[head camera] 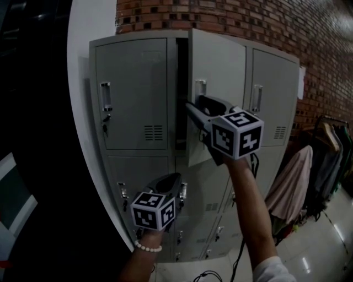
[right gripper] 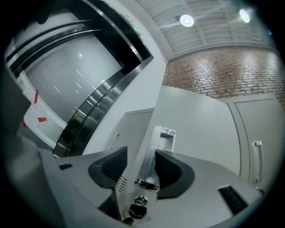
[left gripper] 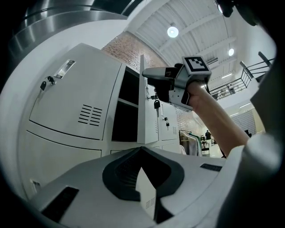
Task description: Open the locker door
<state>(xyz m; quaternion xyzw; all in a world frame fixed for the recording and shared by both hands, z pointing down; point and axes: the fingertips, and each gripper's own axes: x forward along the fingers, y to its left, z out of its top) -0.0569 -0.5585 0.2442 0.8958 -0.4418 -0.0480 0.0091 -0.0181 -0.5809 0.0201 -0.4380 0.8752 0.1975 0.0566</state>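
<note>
Brick wall is running across the far side of the room, with a smooth white curved column standing at the left and a glossy floor shining at the lower right. A bank of grey sheet-metal lockers is filling the middle, flat-panelled with small louvred vents. The locker door of the upper middle compartment is standing ajar, its free left edge swung out toward the near side and a dark gap showing beside it. Open air is lying in front of that door, while clothes are hanging on a rack well apart to the right.

The person's right forearm is reaching up and forward, nearly straight, carrying the right gripper to the door's free edge. Its ribbed dark pads are clamping the bright chrome handle, with a small lock showing just below. The left gripper is hanging lower and nearer, pointing up at the lower lockers, its jaws drawn together at the tips with nothing between them. A bead bracelet is circling the left wrist.
</note>
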